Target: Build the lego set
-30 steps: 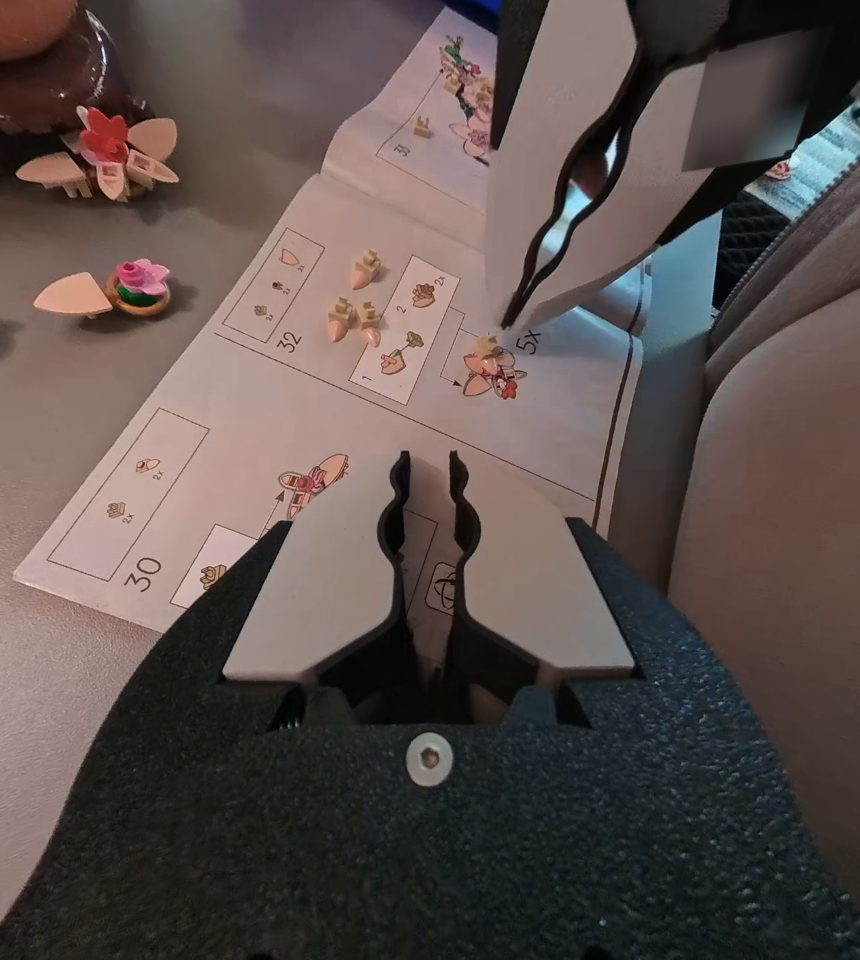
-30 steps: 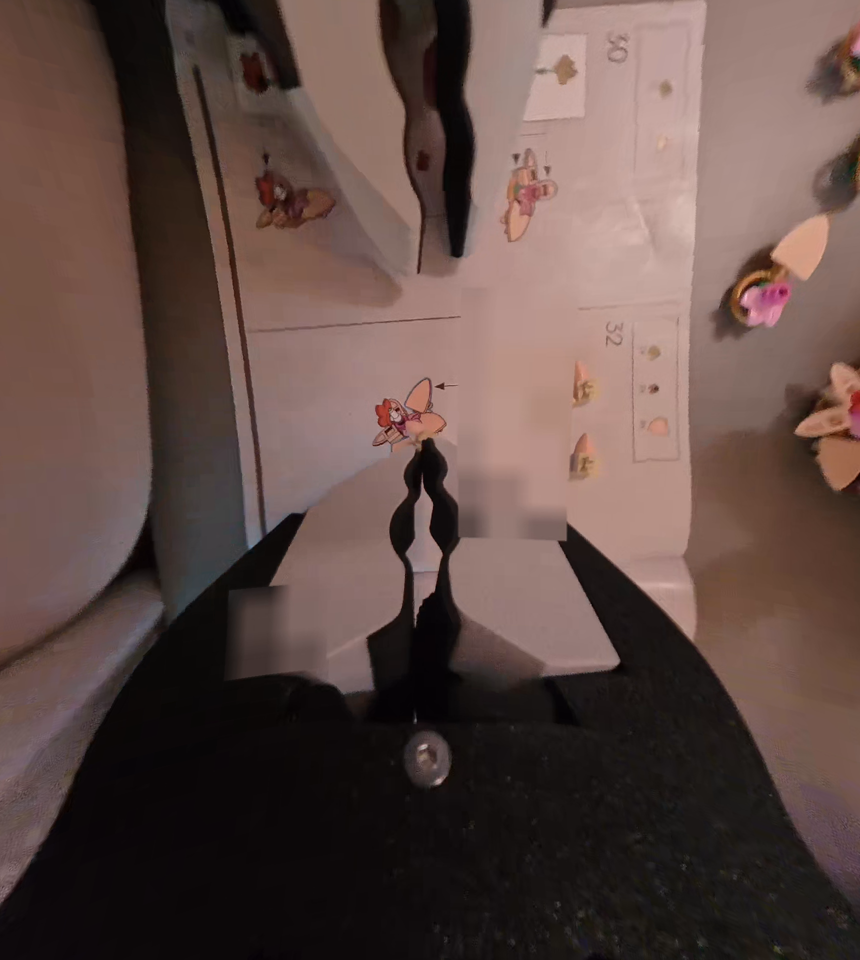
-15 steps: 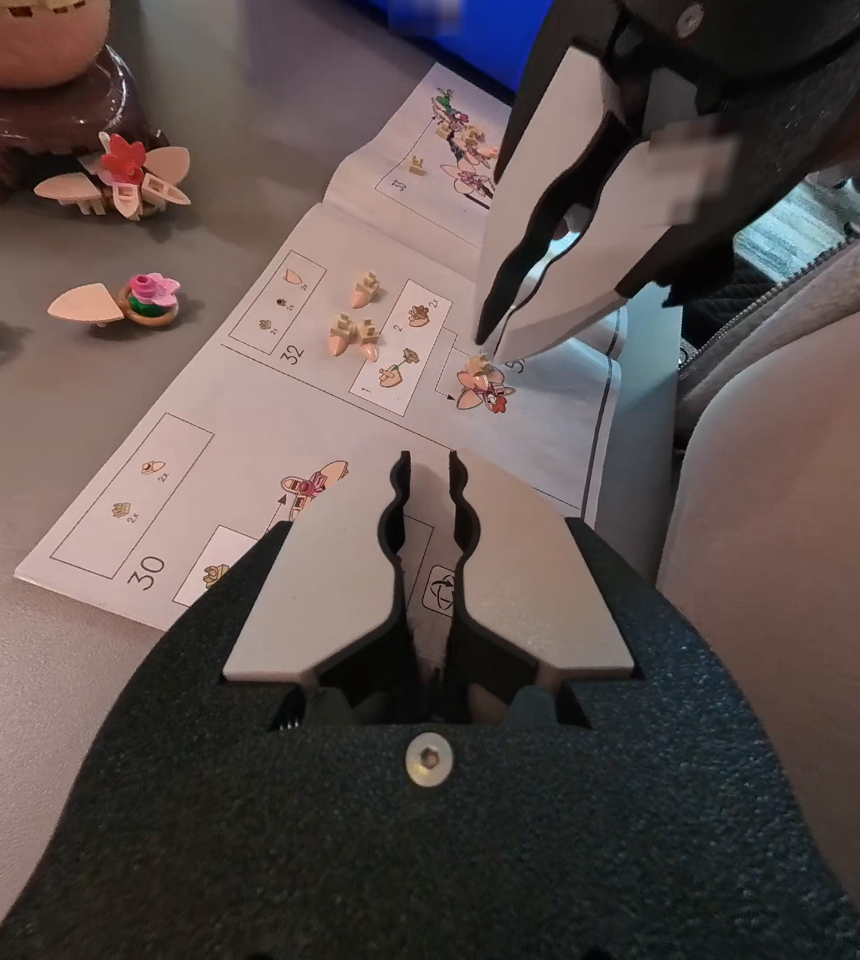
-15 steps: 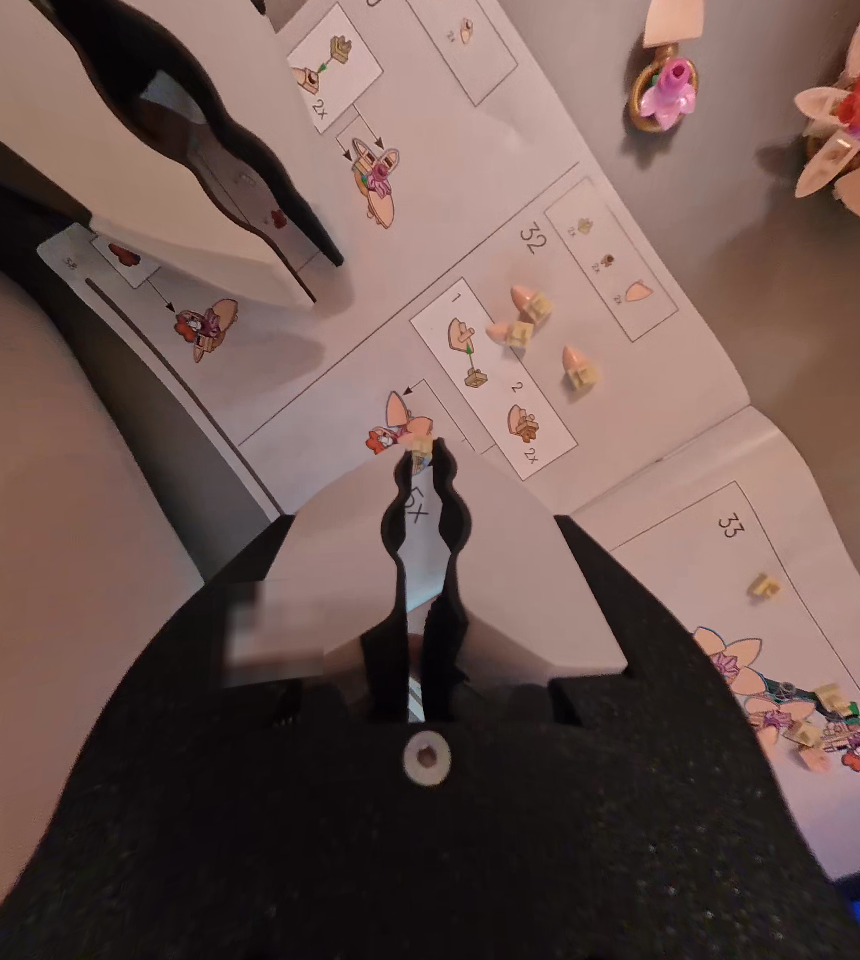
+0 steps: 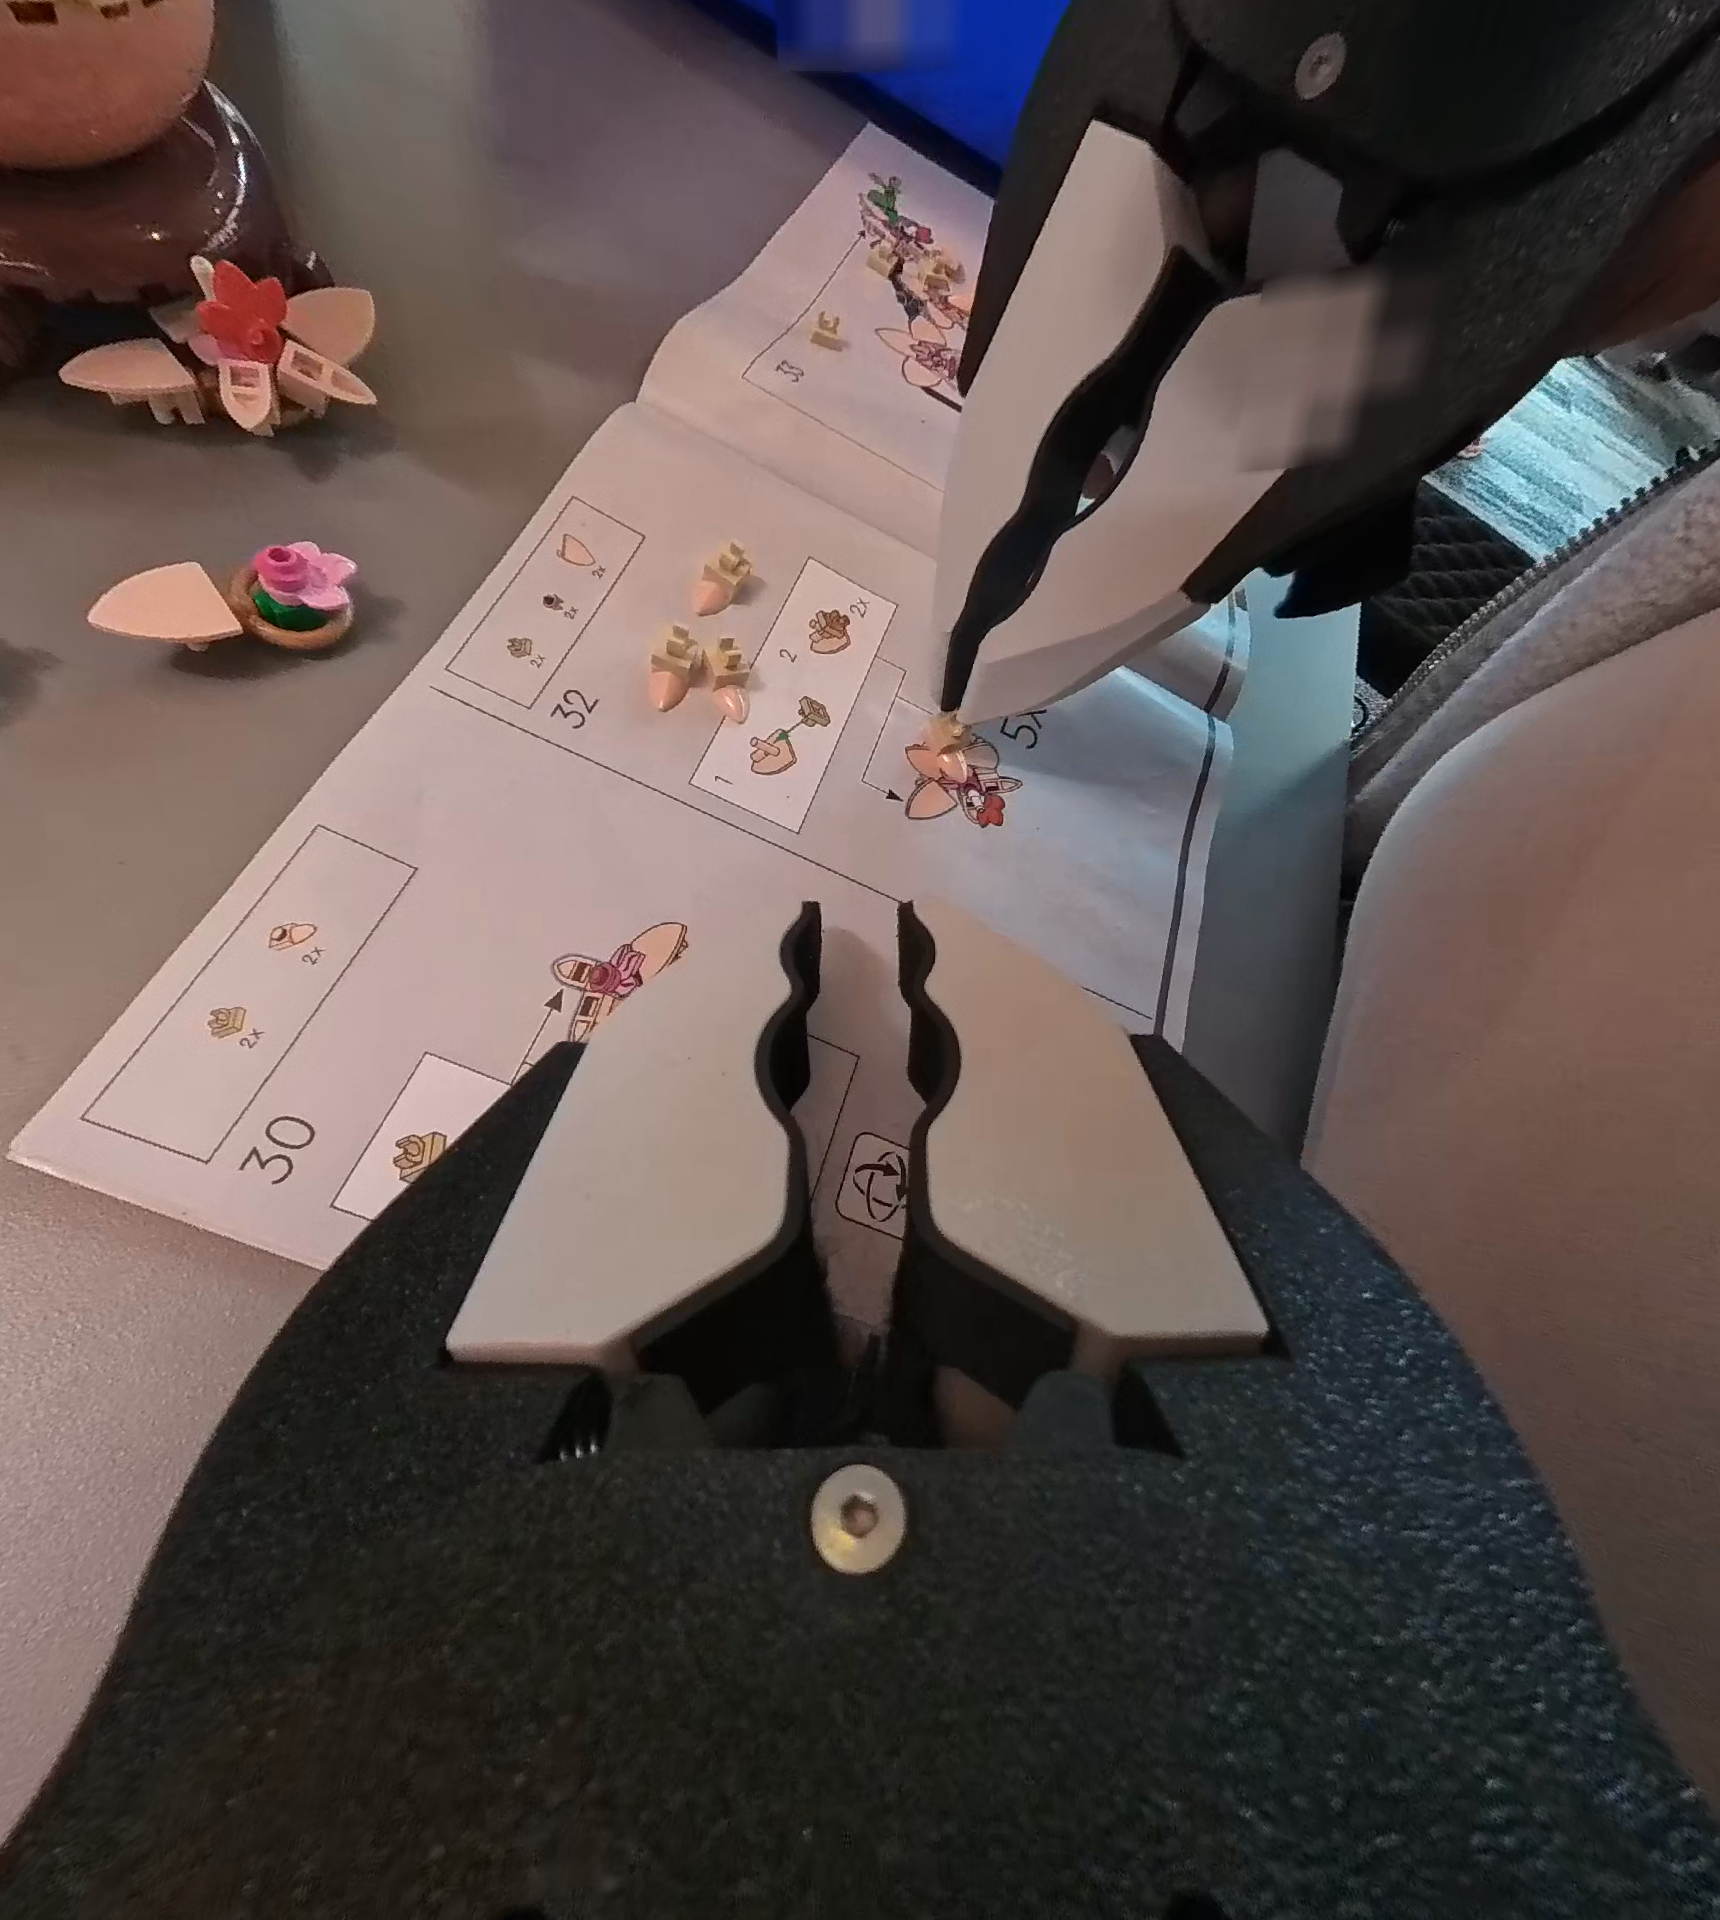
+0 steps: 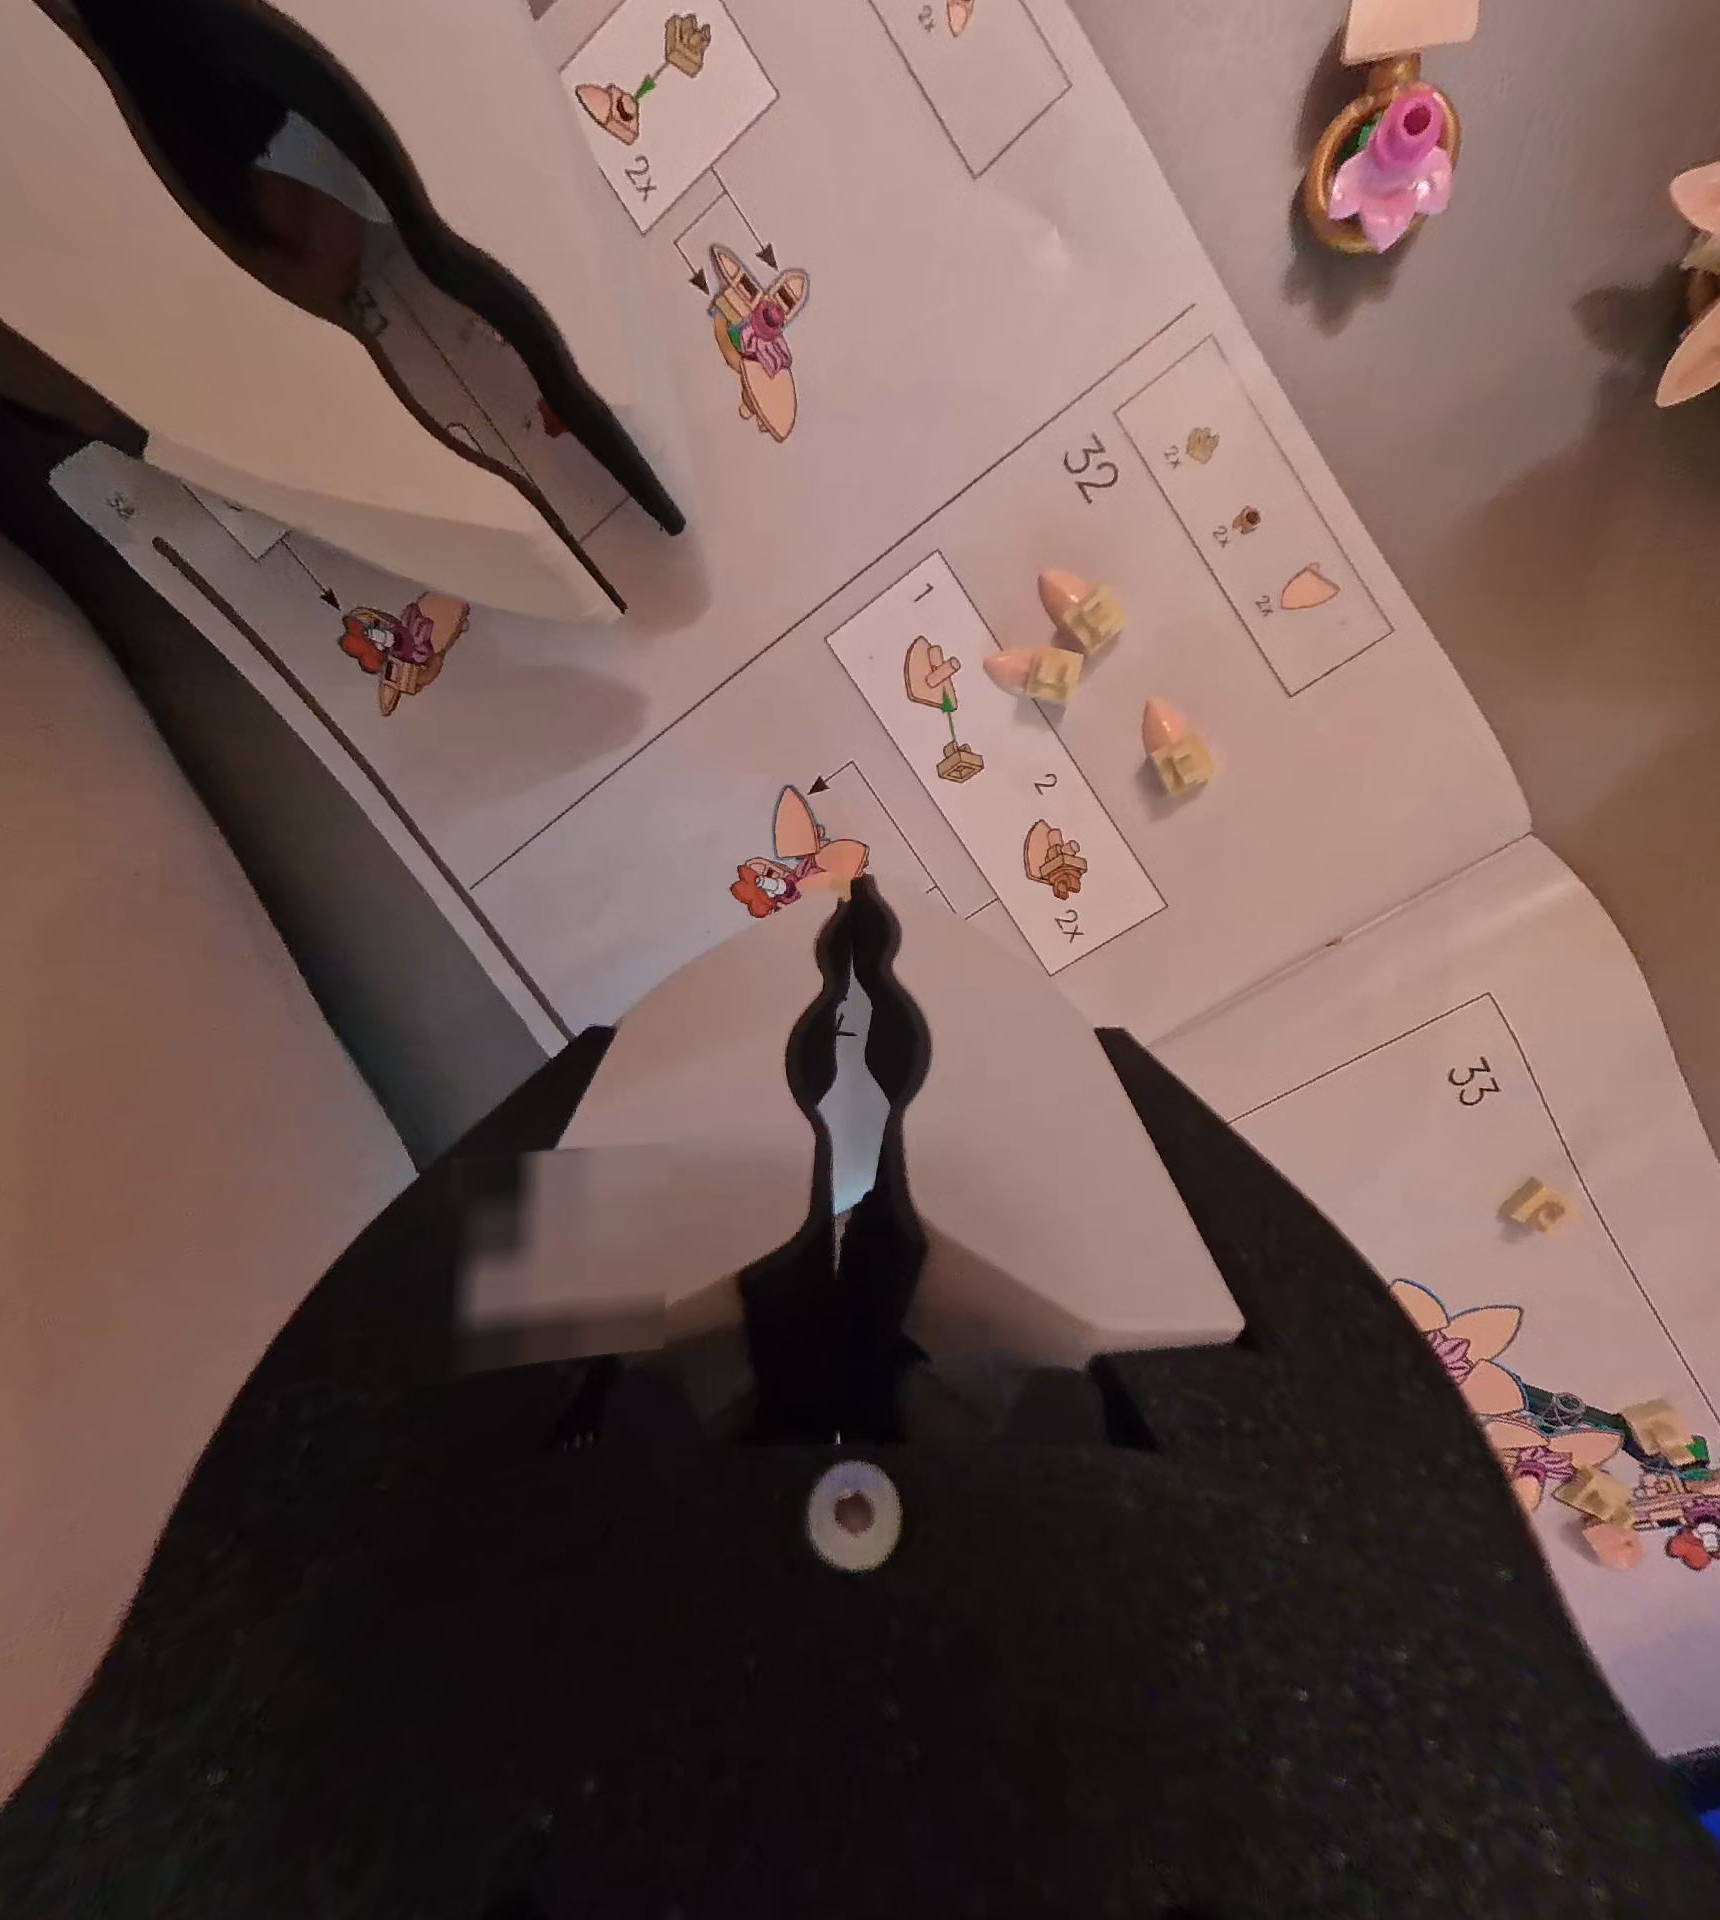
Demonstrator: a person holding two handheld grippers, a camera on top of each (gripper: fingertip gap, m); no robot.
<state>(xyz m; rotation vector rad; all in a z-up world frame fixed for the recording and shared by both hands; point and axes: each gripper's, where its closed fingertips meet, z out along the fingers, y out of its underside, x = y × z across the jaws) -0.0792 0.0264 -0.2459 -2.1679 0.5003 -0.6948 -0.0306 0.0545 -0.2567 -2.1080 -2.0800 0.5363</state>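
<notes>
An open instruction booklet [image 5: 482, 935] lies on the grey table. My left gripper [image 5: 856, 914] hovers low over its near page with the jaws a little apart, and the page shows through the gap. It also shows in the right wrist view [image 6: 648, 561]. My right gripper [image 6: 851, 894] is shut, pointing down at the page. Its tips touch the tan top of a small peach-and-tan piece [image 5: 944, 743] that sits on a printed flower. I cannot tell whether the tips pinch it. Three more such pieces [image 5: 700, 665] lie on the page to the left.
A pale petal [image 5: 165, 613] and a pink flower in a gold ring [image 5: 300, 597] lie on the table. A red-centred flower [image 5: 232, 332] sits by a brown base [image 5: 56, 229]. A loose tan clip [image 6: 1536, 1210] lies on the far page. A padded beige surface [image 5: 1562, 1039] borders the right.
My right gripper opened a little over the small piece, then shut again at it, and it turned as it did so. My left gripper has stayed put over the booklet.
</notes>
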